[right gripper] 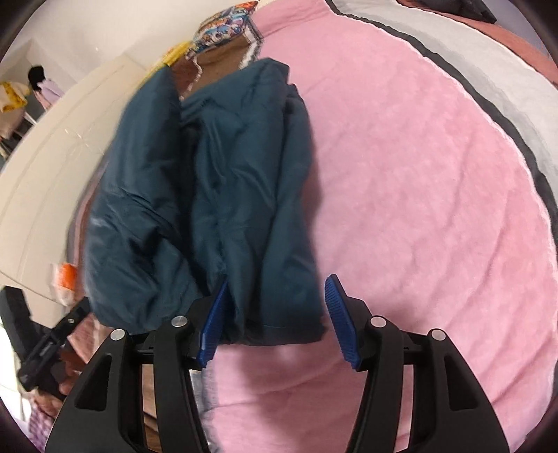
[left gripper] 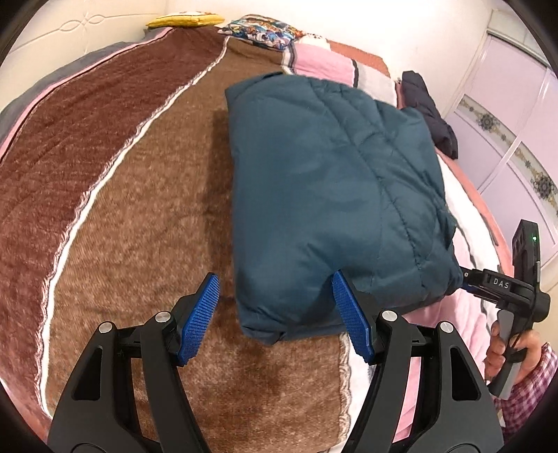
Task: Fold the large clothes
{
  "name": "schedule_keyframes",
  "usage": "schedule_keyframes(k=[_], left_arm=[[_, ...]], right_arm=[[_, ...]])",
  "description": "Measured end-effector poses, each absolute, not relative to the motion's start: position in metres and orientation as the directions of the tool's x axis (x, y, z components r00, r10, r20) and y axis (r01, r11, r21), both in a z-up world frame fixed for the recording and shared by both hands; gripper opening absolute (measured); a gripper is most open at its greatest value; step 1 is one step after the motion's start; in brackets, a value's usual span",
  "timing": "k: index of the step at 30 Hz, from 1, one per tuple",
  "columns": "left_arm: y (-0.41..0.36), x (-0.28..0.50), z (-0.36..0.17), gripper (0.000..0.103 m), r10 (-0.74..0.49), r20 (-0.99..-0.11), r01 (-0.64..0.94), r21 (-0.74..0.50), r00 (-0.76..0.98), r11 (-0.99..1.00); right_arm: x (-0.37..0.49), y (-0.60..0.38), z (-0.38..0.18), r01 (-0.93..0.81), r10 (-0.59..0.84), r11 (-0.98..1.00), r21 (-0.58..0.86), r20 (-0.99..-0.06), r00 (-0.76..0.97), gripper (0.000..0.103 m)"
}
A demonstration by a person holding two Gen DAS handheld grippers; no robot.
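Observation:
A dark teal quilted jacket [left gripper: 334, 188] lies folded into a thick bundle on the bed. My left gripper [left gripper: 275, 315] is open, its blue pads straddling the bundle's near left corner. In the right wrist view the jacket [right gripper: 216, 209] lies bunched on the pink blanket. My right gripper [right gripper: 275, 317] is open, with the jacket's near edge between its blue pads. The right gripper also shows in the left wrist view [left gripper: 469, 284], at the bundle's near right corner.
The bed has a brown fuzzy blanket [left gripper: 132, 209] and a pink blanket [right gripper: 418, 209]. A dark garment [left gripper: 429, 111] lies at the far right edge. Patterned pillows [left gripper: 261, 31] sit at the head. A cream headboard [right gripper: 52, 174] and lilac wardrobe doors [left gripper: 516, 115] border the bed.

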State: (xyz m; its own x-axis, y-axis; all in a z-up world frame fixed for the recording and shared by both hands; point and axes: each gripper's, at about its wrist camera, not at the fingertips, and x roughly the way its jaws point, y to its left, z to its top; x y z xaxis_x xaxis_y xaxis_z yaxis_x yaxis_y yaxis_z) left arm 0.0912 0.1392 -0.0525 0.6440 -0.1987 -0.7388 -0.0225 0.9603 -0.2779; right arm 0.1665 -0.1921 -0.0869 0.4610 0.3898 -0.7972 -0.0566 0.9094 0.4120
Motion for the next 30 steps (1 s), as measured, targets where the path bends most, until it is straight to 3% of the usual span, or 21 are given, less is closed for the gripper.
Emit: schedule_keyframes(k=[6, 13, 30], left_arm=[[0.143, 0.089, -0.052, 0.070, -0.190, -0.754, -0.038, -0.275, 0.629, 0.961], [0.145, 0.068, -0.036, 0.070, -0.189, -0.745, -0.035, -0.274, 0.640, 0.961], [0.123, 0.021, -0.039, 0.070, -0.052, -0.822, -0.151, -0.166, 0.568, 0.974]], right_arm=[[0.174, -0.190, -0.112, -0.016, 0.363, 0.919, 0.393, -0.833, 0.417, 0.066], [0.178, -0.187, -0.120, -0.023, 0.327, 0.936, 0.352, -0.841, 0.431, 0.067], [0.155, -0.161, -0.093, -0.015, 0.216, 0.971, 0.237, -0.852, 0.477, 0.068]])
